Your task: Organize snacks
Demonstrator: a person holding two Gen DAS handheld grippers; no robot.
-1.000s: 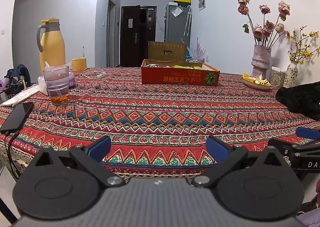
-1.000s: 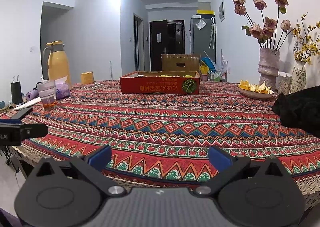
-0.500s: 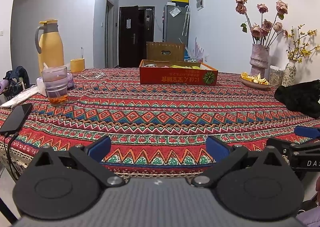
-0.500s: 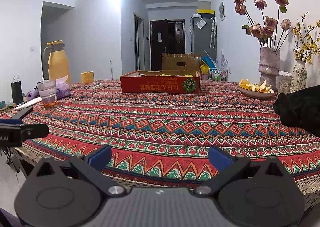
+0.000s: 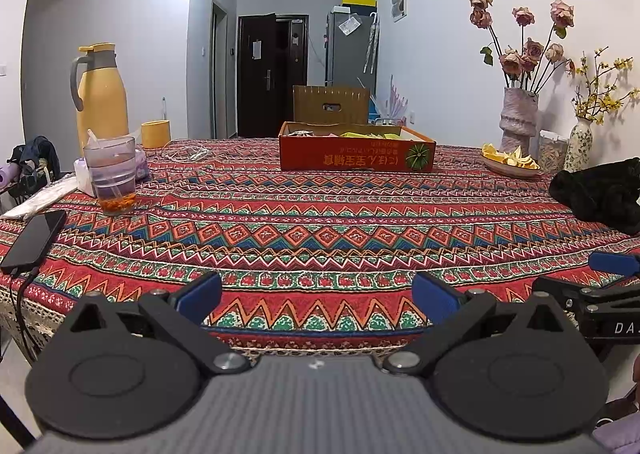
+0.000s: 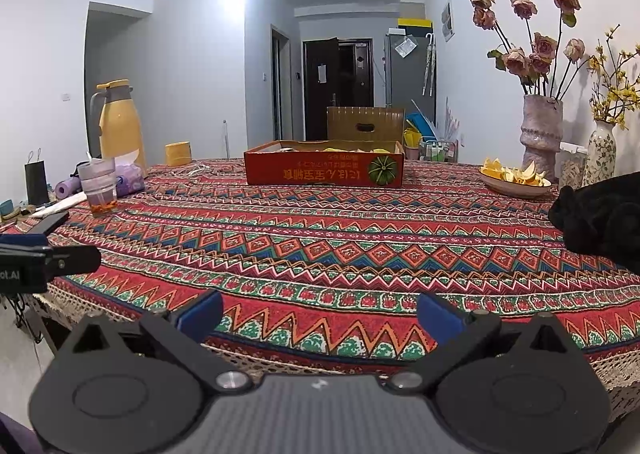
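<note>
A shallow red cardboard box (image 5: 356,153) (image 6: 325,171) holding yellow snack packets stands at the far middle of a table under a red patterned cloth (image 5: 320,230) (image 6: 340,246). My left gripper (image 5: 316,298) hangs open at the near table edge, with nothing between its blue-padded fingers. My right gripper (image 6: 320,312) is open too, at the same near edge and empty. Each gripper shows at the side of the other's view. Both are far from the box.
On the left stand a yellow thermos jug (image 5: 102,94), a glass of tea (image 5: 113,174), a yellow cup (image 5: 156,134) and a phone on a cable (image 5: 34,238). On the right are a bowl of peels (image 5: 510,164), flower vases (image 5: 518,122) and a black cloth bundle (image 5: 600,194).
Both grippers stay open. The views have shifted only slightly, the left one tilting a little so the table sits marginally lower in frame.
</note>
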